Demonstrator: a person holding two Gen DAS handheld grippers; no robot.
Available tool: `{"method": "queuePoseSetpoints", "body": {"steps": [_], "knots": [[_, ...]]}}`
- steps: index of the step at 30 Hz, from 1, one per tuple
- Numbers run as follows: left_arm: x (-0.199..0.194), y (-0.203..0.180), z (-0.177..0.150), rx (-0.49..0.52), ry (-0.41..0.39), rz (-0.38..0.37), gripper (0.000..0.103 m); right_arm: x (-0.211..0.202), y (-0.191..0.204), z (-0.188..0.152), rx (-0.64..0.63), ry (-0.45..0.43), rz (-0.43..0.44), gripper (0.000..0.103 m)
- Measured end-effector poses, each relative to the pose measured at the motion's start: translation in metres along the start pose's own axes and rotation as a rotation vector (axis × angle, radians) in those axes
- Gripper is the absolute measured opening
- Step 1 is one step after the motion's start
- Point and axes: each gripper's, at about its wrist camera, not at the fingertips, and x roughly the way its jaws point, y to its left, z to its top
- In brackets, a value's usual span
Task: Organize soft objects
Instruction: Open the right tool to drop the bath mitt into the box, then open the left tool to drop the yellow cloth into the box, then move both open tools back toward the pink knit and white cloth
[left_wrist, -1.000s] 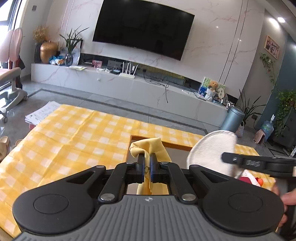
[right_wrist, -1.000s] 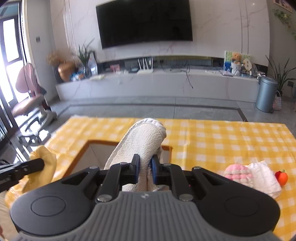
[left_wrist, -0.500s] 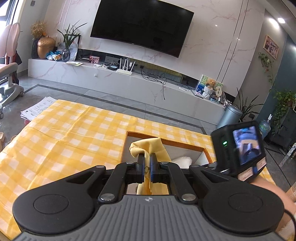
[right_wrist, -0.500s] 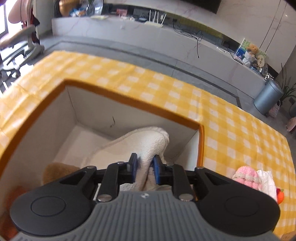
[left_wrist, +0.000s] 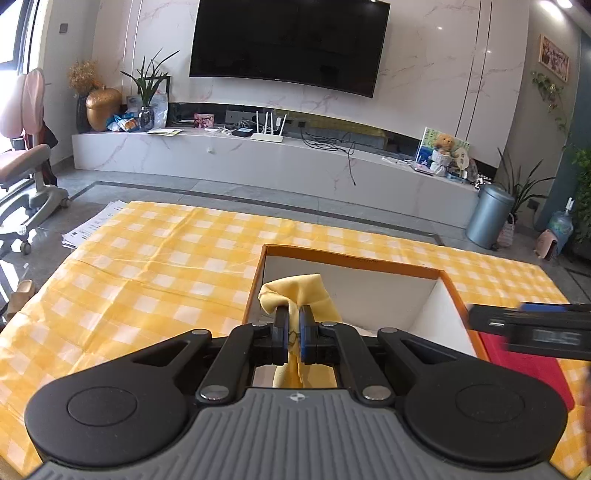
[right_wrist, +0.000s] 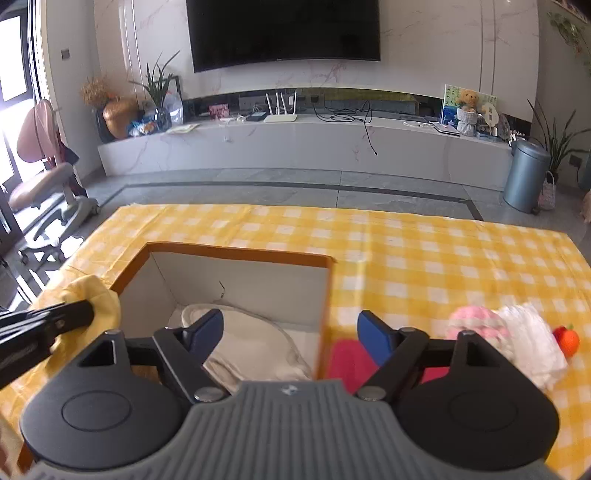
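My left gripper (left_wrist: 293, 326) is shut on a yellow cloth (left_wrist: 295, 291) and holds it over the near left corner of an open orange-rimmed box (left_wrist: 351, 260). In the right wrist view that box (right_wrist: 236, 253) holds a cream fleecy pad (right_wrist: 255, 343) lying on its floor. My right gripper (right_wrist: 290, 332) hangs above the box's right wall, its jaws opening wide with nothing between them. The yellow cloth (right_wrist: 92, 299) and the left gripper's arm show at the left edge. On the tablecloth to the right lie a pink knitted item (right_wrist: 476, 323), a white cloth (right_wrist: 532, 343) and a small orange toy (right_wrist: 567, 338).
A yellow checked tablecloth (right_wrist: 406, 251) covers the table. A red flat item (right_wrist: 343, 358) lies just right of the box. Beyond the table are grey floor, a white TV bench, a grey bin (right_wrist: 524, 177) and a pink chair (right_wrist: 44, 177).
The right gripper carried the cream pad down into the box, let go of it and came back up with its jaws spread. The left gripper kept its grip on the yellow cloth and sank slightly.
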Motion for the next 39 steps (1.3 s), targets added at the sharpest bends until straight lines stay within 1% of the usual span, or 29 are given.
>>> {"method": "queuePoseSetpoints", "body": {"steps": [2, 5, 7, 9, 11, 14, 16, 17, 19, 20, 21, 22, 23, 25, 29, 31, 36, 39], "knots": [[0.009, -0.003, 0.002, -0.003, 0.004, -0.006, 0.006, -0.018, -0.016, -0.006, 0.002, -0.025, -0.019, 0.079], [0.019, -0.003, 0.005, -0.018, 0.008, 0.026, 0.006, -0.041, -0.041, -0.019, 0.005, -0.065, -0.041, 0.080], [0.023, -0.004, 0.005, -0.009, 0.005, 0.038, 0.006, -0.051, -0.059, -0.030, 0.041, -0.100, -0.043, 0.080], [0.028, -0.005, 0.003, -0.013, 0.018, 0.052, 0.006, -0.054, -0.074, -0.040, 0.089, -0.121, -0.034, 0.080], [0.032, -0.004, -0.001, -0.031, 0.049, 0.056, 0.006, -0.050, -0.085, -0.048, 0.125, -0.106, -0.024, 0.080], [0.035, -0.006, -0.007, -0.045, 0.071, 0.032, 0.006, -0.044, -0.096, -0.054, 0.135, -0.083, -0.041, 0.080], [0.035, -0.012, -0.008, -0.025, 0.071, 0.042, 0.007, -0.044, -0.101, -0.056, 0.138, -0.083, -0.046, 0.080], [0.035, -0.016, -0.009, -0.008, 0.076, 0.049, 0.010, -0.044, -0.104, -0.057, 0.147, -0.085, -0.041, 0.080], [0.032, -0.021, -0.009, 0.007, 0.064, 0.064, 0.027, -0.045, -0.109, -0.057, 0.174, -0.088, -0.033, 0.080], [0.029, -0.023, -0.010, 0.003, 0.048, 0.069, 0.057, -0.046, -0.110, -0.057, 0.182, -0.087, -0.032, 0.080], [0.025, -0.024, -0.010, -0.005, 0.027, 0.072, 0.092, -0.047, -0.112, -0.059, 0.186, -0.085, -0.034, 0.080], [0.020, -0.026, -0.010, -0.015, 0.001, 0.070, 0.100, -0.048, -0.113, -0.059, 0.187, -0.086, -0.036, 0.080], [0.015, -0.028, -0.011, -0.021, -0.033, 0.066, 0.103, -0.049, -0.114, -0.060, 0.188, -0.088, -0.037, 0.080], [0.006, -0.035, -0.009, 0.004, -0.066, 0.067, 0.103, -0.051, -0.117, -0.060, 0.192, -0.089, -0.034, 0.080], [-0.003, -0.048, -0.006, 0.093, -0.098, 0.077, 0.103, -0.052, -0.118, -0.060, 0.210, -0.088, -0.028, 0.080], [-0.005, -0.053, -0.006, 0.110, -0.112, 0.082, 0.103, -0.052, -0.118, -0.059, 0.213, -0.086, -0.025, 0.080], [-0.012, -0.057, -0.004, 0.122, -0.135, 0.069, 0.103, -0.050, -0.117, -0.060, 0.210, -0.076, -0.026, 0.080], [-0.020, -0.062, -0.003, 0.147, -0.148, 0.047, 0.103, -0.049, -0.120, -0.059, 0.248, -0.067, -0.016, 0.080]]}}
